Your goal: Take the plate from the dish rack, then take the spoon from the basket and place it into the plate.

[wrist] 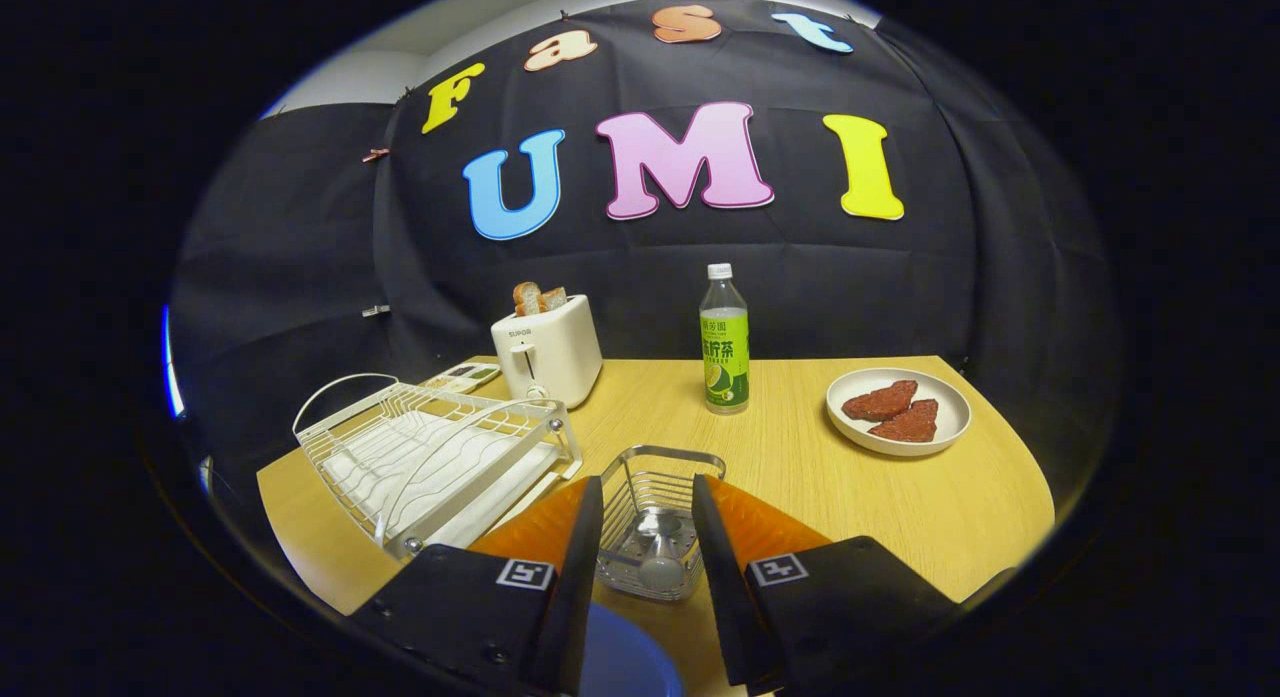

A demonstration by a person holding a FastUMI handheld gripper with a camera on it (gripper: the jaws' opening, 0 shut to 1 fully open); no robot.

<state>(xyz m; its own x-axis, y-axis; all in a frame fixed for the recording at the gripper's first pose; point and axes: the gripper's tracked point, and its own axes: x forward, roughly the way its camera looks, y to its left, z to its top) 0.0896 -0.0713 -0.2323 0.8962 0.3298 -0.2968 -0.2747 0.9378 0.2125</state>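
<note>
A wire basket stands on the wooden table, between my fingertips and just beyond them. A metal spoon rests inside it, its rounded end toward me. My gripper is open, one finger on each side of the basket, and I cannot tell if they touch the wire. A blue plate lies on the table low between the finger bases, mostly hidden by them. The white wire dish rack sits left of the basket with no dish in it.
A white toaster with bread slices stands behind the rack. A green-labelled bottle is beyond the basket. A white plate holding two red pieces sits to the right. A small flat device lies left of the toaster.
</note>
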